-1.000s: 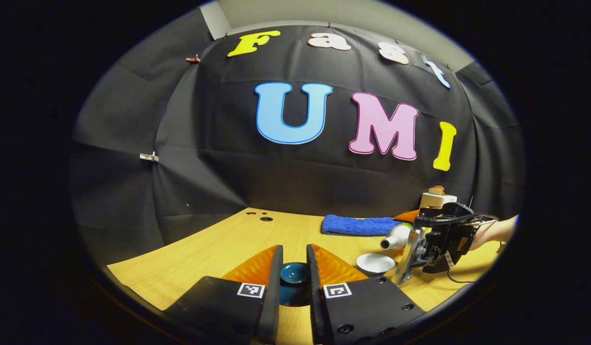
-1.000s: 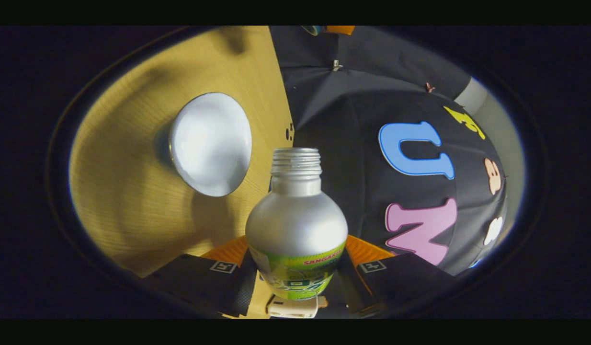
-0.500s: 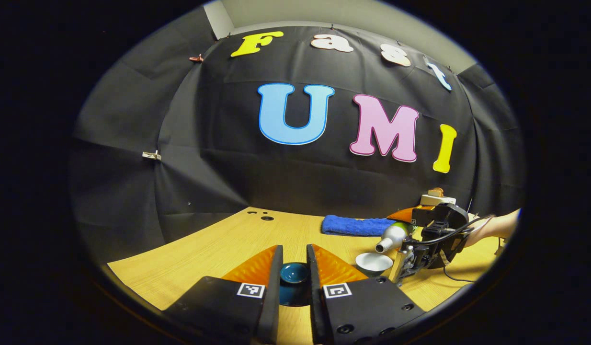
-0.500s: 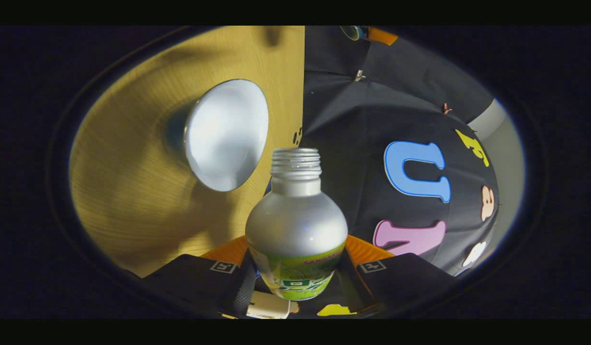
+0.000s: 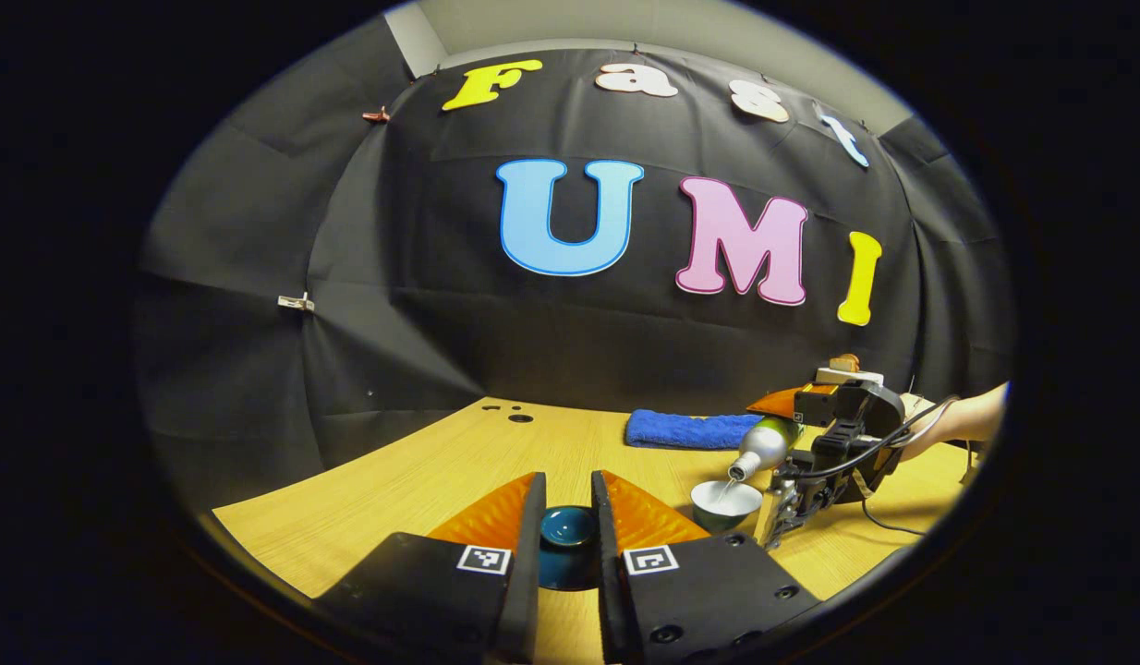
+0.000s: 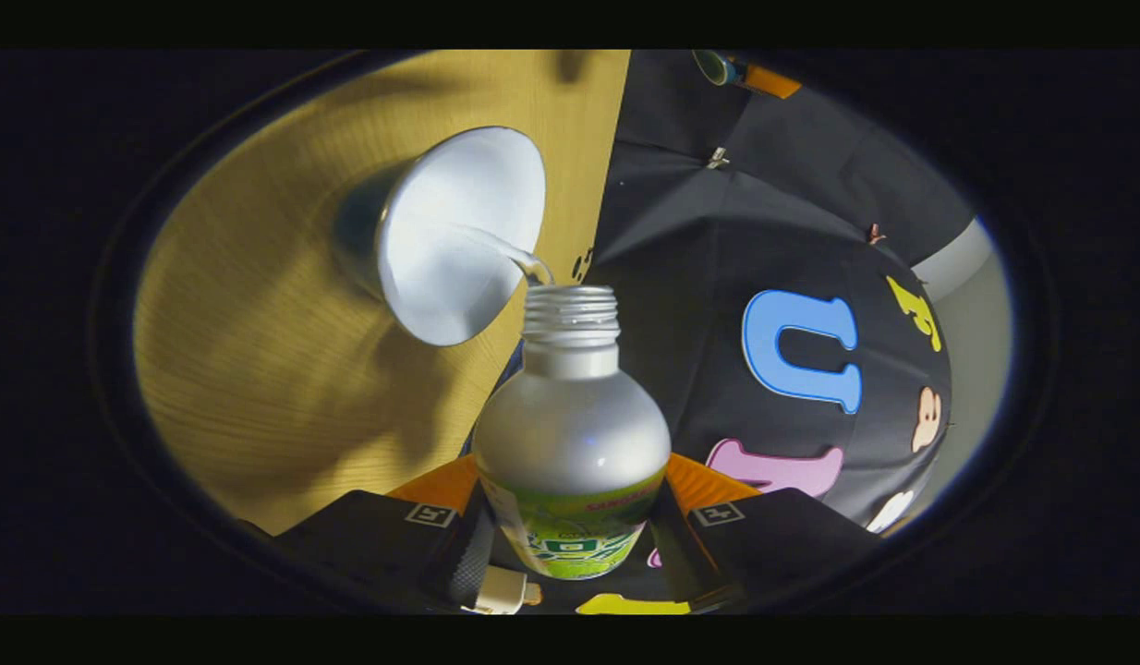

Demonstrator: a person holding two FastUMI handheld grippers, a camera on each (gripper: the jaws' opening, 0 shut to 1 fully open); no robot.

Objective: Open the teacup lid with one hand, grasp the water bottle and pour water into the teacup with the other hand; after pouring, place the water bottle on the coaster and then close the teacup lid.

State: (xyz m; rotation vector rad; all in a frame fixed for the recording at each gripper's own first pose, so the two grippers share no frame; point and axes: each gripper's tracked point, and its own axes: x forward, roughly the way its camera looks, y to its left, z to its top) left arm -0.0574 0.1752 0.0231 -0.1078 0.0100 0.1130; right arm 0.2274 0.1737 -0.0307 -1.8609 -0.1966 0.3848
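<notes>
Over our teacup (image 6: 459, 235), our right gripper (image 6: 570, 531) pinching the tipped water bottle (image 6: 572, 434), our left gripper (image 5: 568, 531) squeezing the lid (image 5: 568, 528).

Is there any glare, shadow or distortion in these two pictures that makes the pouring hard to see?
Right gripper view: the teacup interior glares white, the stream faint; its shadow falls on the table. Left gripper view: fisheye bends the table edge; water bottle small.
</notes>
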